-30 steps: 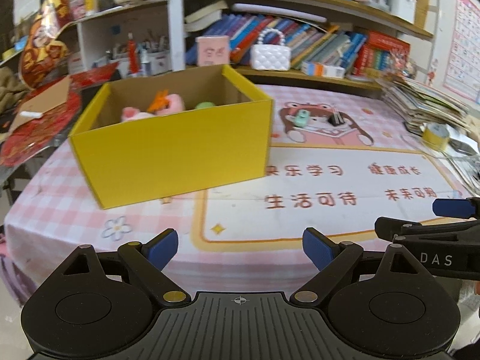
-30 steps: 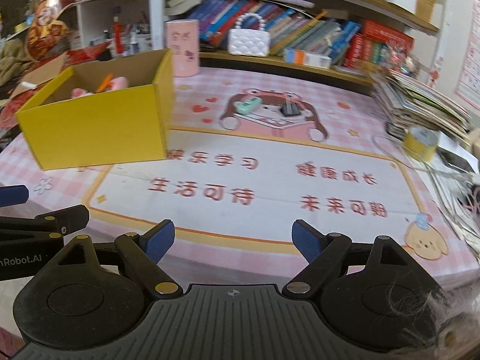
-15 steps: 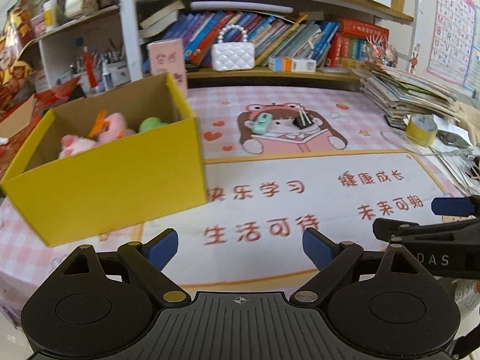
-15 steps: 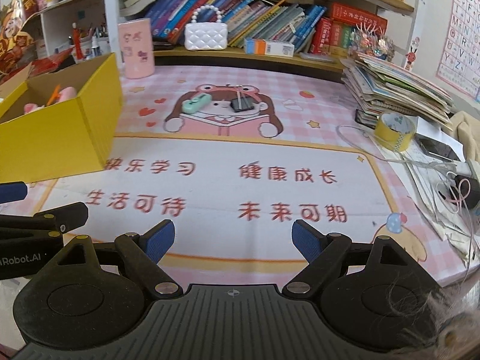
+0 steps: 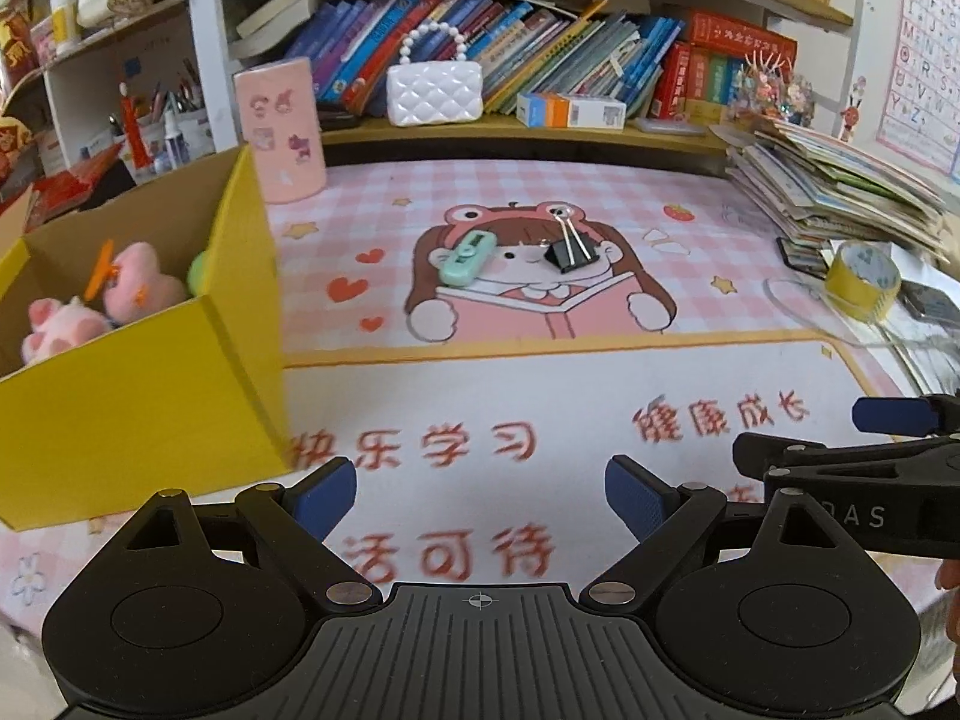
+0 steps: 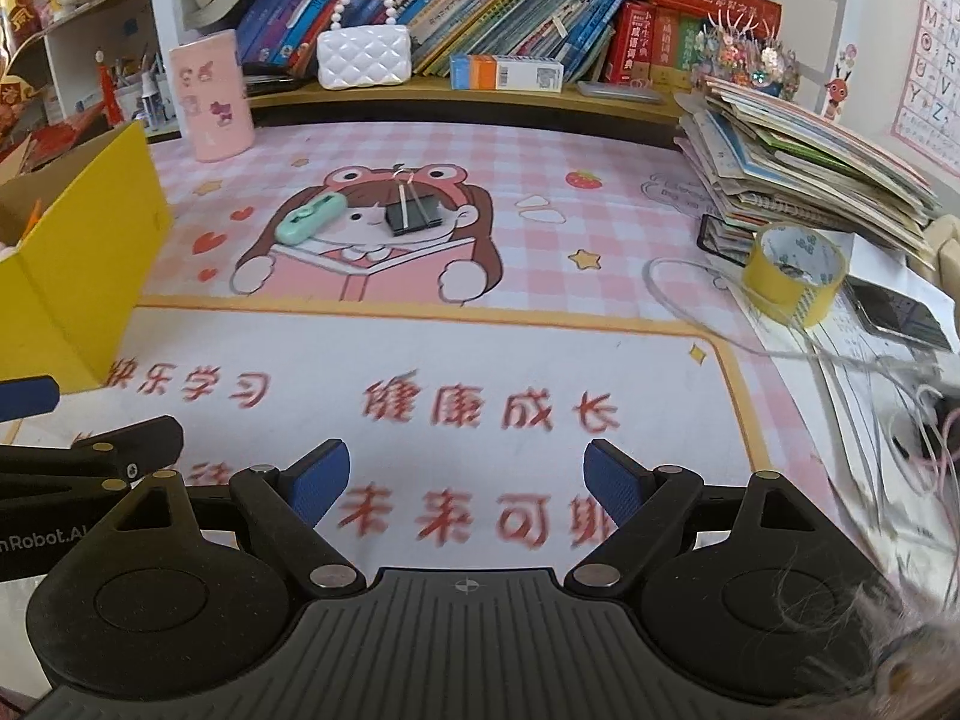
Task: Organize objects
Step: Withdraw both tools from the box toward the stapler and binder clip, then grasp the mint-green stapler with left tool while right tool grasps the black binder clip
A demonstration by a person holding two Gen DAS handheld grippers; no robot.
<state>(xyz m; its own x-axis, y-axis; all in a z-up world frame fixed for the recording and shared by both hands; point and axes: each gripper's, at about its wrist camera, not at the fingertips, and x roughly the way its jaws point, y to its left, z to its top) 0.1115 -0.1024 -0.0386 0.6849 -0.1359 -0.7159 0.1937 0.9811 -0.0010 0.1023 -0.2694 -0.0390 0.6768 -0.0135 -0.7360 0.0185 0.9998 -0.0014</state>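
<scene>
Table (image 5: 600, 192) w/ pink checked cloth, cartoon girl print at centre, red lettering nearer the camera. Wooden shelf (image 5: 516, 132) runs along the table's far edge, 12 o'clock, packed w/ leaning books (image 5: 540, 54); a second shelf board above it. White shelving unit (image 5: 120, 90) at 10 o'clock, crowded w/ pens and bottles. Alphabet poster (image 5: 924, 54) on pale wall at 2 o'clock. Even, bright indoor light, no hard shadows.
</scene>
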